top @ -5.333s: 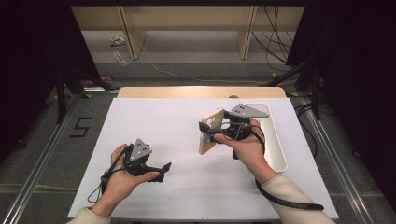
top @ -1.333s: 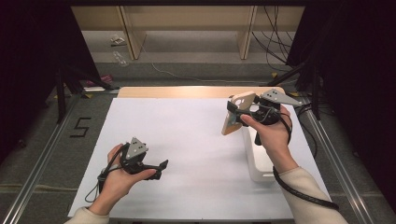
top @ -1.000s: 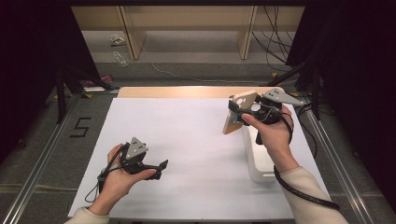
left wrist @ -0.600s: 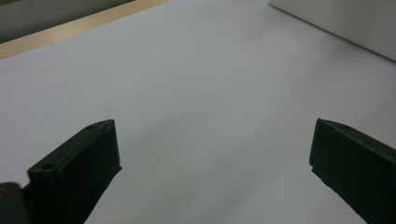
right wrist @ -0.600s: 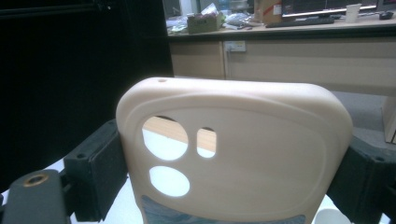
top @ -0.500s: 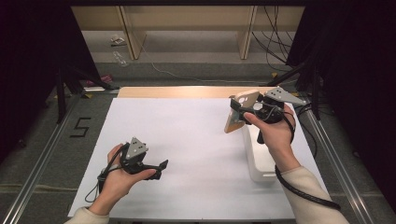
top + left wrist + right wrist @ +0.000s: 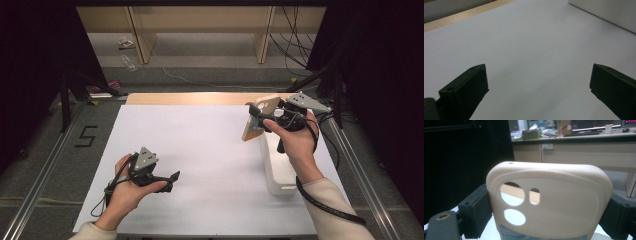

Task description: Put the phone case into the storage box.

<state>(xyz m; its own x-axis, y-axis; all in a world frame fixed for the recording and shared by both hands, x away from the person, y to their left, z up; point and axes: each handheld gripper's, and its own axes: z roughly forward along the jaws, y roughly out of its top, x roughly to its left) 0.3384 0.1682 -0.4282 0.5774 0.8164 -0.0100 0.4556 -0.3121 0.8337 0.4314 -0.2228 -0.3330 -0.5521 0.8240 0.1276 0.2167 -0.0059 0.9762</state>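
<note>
— What's your right gripper [image 7: 256, 120] got?
— Your jaws clamp the beige rubbery phone case [image 7: 259, 116] by its edges, above the white plastic bin [image 7: 278, 165].
— And your left gripper [image 7: 167, 177]?
— Wide open, holding nothing.

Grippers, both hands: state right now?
Left gripper: open, nothing between the jaws, over the white table.
Right gripper: shut on the beige soft-plastic phone case, held upright.

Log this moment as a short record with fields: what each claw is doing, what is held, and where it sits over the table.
right claw: shut on the phone case
phone case: beige, camera cutouts, held upright above the far right of the table
white tray: on the table under the right hand
left claw: open, nothing between the jaws, low over the white table
</note>
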